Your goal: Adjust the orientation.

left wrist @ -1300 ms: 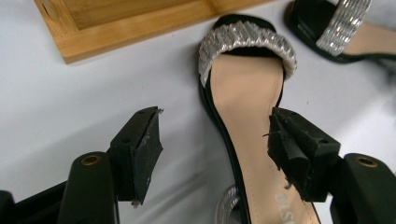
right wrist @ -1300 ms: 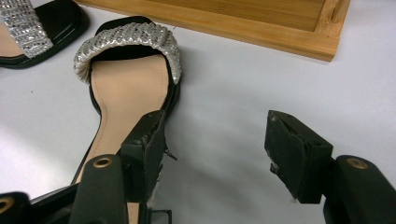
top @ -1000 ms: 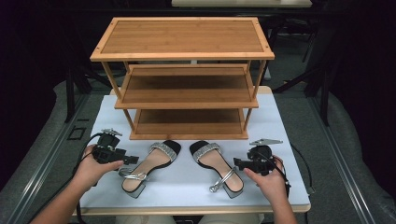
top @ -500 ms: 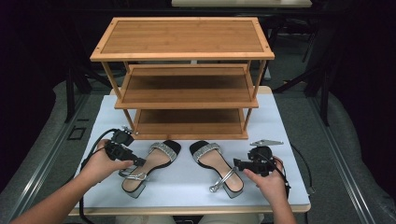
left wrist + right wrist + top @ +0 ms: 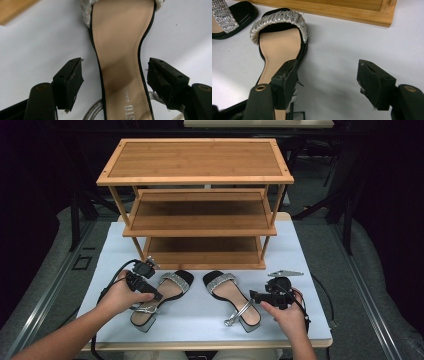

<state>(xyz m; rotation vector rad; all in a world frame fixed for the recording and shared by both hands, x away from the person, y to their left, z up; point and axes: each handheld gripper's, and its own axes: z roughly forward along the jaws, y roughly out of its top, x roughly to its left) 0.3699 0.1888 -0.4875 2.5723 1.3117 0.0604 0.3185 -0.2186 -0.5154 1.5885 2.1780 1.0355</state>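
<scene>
Two black heeled sandals with silver glitter straps lie side by side on the white tabletop [image 5: 200, 320]. In the left gripper view, my left gripper [image 5: 115, 75] is open, one jaw on each side of the narrow waist of the left sandal [image 5: 120, 50], not touching it. From above, my left gripper [image 5: 154, 295] hangs over the left sandal [image 5: 167, 292]. My right gripper [image 5: 253, 296] is open just right of the right sandal [image 5: 231, 297]. In the right gripper view, its left jaw overlaps the heel end of the right sandal [image 5: 279, 45], and bare table lies between the jaws of my right gripper [image 5: 329, 77].
A three-tier bamboo shoe rack [image 5: 197, 195] stands behind the sandals, its shelves bare, its bottom rail [image 5: 337, 11] close to the toes. The left sandal's toe [image 5: 227, 17] lies beside the right one. Cables trail from both grippers. The table's front edge is near the person's forearms.
My left gripper has moved right from the bare table onto the left sandal and now straddles its insole. The right gripper and both sandals have stayed put.
</scene>
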